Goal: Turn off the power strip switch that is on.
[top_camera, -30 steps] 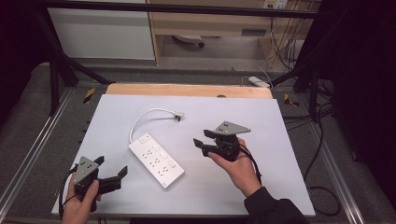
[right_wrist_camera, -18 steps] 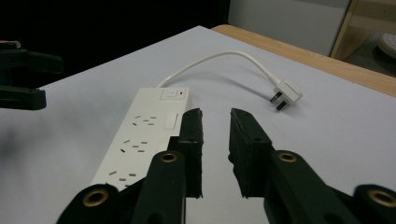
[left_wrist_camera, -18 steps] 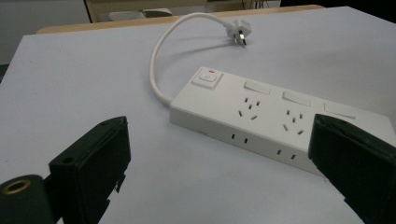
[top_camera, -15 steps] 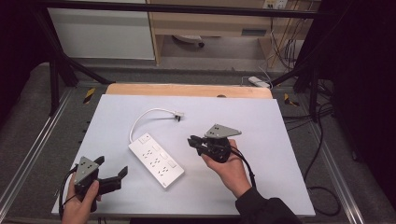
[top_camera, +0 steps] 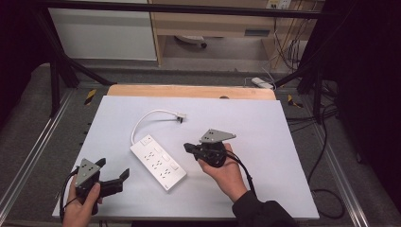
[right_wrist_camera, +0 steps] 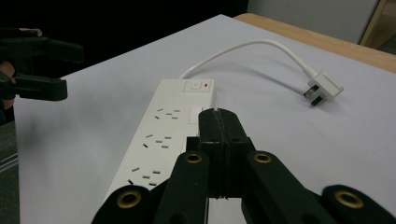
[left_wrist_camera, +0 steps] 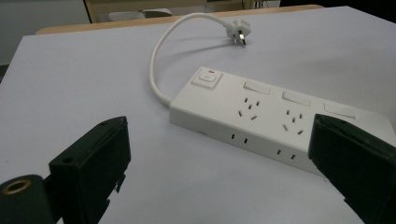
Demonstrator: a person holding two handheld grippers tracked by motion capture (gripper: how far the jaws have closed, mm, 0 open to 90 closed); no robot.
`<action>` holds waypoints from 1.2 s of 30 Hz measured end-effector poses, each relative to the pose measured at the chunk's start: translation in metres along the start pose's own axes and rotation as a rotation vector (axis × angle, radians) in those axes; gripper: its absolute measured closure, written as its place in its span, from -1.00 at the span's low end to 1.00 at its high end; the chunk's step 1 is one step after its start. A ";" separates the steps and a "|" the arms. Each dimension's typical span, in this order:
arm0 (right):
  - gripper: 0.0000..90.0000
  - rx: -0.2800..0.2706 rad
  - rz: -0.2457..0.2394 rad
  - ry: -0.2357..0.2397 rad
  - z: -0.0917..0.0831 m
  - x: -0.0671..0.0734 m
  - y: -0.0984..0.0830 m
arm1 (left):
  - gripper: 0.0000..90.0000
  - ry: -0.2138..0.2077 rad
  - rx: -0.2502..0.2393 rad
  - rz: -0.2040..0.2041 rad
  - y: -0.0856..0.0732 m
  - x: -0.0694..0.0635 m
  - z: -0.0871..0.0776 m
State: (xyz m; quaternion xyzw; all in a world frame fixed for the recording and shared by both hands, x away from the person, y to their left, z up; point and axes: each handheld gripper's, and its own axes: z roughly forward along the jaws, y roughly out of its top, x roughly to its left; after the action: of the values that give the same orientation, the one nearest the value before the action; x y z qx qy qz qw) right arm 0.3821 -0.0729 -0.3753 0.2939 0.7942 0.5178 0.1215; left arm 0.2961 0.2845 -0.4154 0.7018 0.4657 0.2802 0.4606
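White power strip (top_camera: 158, 161) lies between gaping left tongs (top_camera: 113, 174) and pinched-together right tongs (right_wrist_camera: 218, 122), seemingly untouched.

No readable text, brand or number on white power strip (top_camera: 158, 162); switch markings there too small to make out.

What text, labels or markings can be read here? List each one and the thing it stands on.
No word, brand or number can be read.
Power strip: no printed text that I can make out; its main switch bears only a small red mark, no lettering.
Plug: no marking that can be read.
Grey box under the far shelf: too small and blurred to tell.
Left gripper and right gripper: no labels that can be made out.
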 end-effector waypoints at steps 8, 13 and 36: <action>1.00 0.020 0.002 0.014 0.007 0.004 -0.002 | -0.88 -0.001 0.000 0.000 0.000 0.000 0.000; 1.00 0.027 -0.001 0.020 0.010 0.006 -0.004 | -0.88 -0.002 0.000 0.002 0.000 0.000 0.000; 1.00 0.082 -0.006 0.036 0.027 0.011 -0.018 | -0.88 -0.003 0.002 0.009 0.000 -0.001 0.001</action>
State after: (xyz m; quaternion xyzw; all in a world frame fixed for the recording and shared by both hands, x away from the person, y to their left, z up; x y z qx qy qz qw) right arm 0.3805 -0.0514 -0.4016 0.2870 0.8175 0.4898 0.0966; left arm 0.2963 0.2837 -0.4158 0.7048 0.4622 0.2806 0.4592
